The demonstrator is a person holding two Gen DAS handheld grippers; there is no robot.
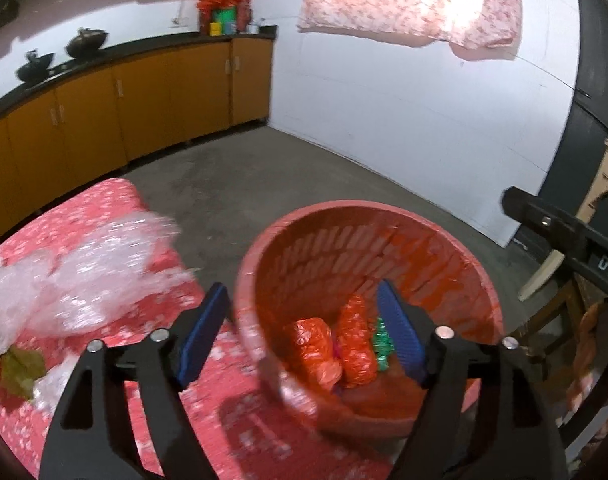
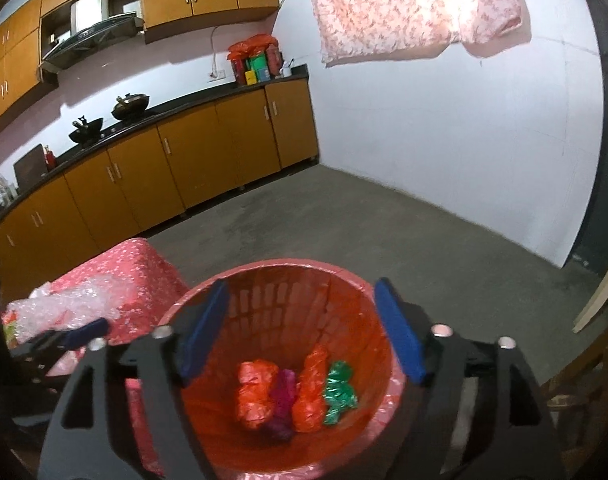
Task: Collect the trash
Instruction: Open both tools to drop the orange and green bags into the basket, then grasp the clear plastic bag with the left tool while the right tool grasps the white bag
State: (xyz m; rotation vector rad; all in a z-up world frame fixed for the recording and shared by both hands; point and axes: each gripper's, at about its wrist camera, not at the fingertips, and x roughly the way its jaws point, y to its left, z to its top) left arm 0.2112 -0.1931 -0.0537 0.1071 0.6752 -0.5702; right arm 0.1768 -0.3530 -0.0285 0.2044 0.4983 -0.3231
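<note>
A red slatted trash basket (image 1: 456, 240) (image 2: 263, 270) stands beside a table with a red flowered cloth (image 1: 103, 208) (image 2: 143, 264). Inside lie orange bags (image 1: 354, 344) (image 2: 310, 392), a green foil wrapper (image 1: 384, 344) (image 2: 338, 388) and a magenta piece (image 2: 283, 390). My left gripper (image 1: 304, 336) is open and empty, straddling the basket's left rim. My right gripper (image 2: 301, 328) is open and empty above the basket's mouth. Crumpled bubble wrap (image 1: 75, 272) (image 2: 67, 304) and a dry leaf (image 1: 19, 372) lie on the table.
Orange kitchen cabinets (image 1: 143, 100) (image 2: 183, 160) with a dark counter run along the left wall. Bare concrete floor (image 1: 263, 176) (image 2: 384, 224) lies behind the basket. A wooden chair (image 1: 560, 320) (image 2: 584, 384) stands at the right. The right gripper's body shows at the left wrist view's right edge (image 1: 564, 240).
</note>
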